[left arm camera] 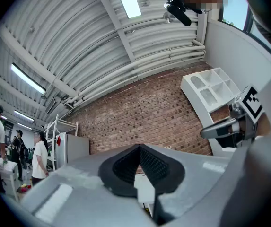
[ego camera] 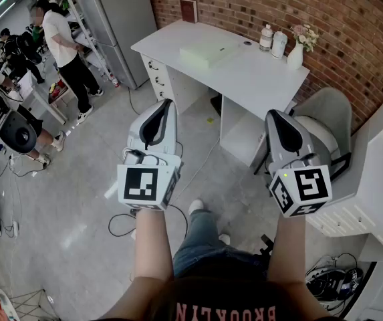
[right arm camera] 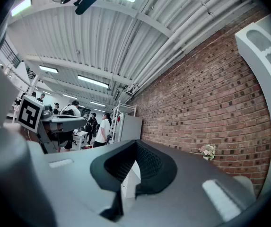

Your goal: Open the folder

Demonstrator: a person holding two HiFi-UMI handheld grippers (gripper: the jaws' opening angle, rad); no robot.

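Folder [ego camera: 208, 52] (pale green) lies beyond left hand-held gripper [ego camera: 165, 108].

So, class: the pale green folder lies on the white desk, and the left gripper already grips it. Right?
No. The folder lies on the white desk, but the left gripper grips nothing, short of the desk, as the head view shows.

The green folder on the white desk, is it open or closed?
It looks closed: the folder lies flat on the desk as one pale green block, with no cover lifted.
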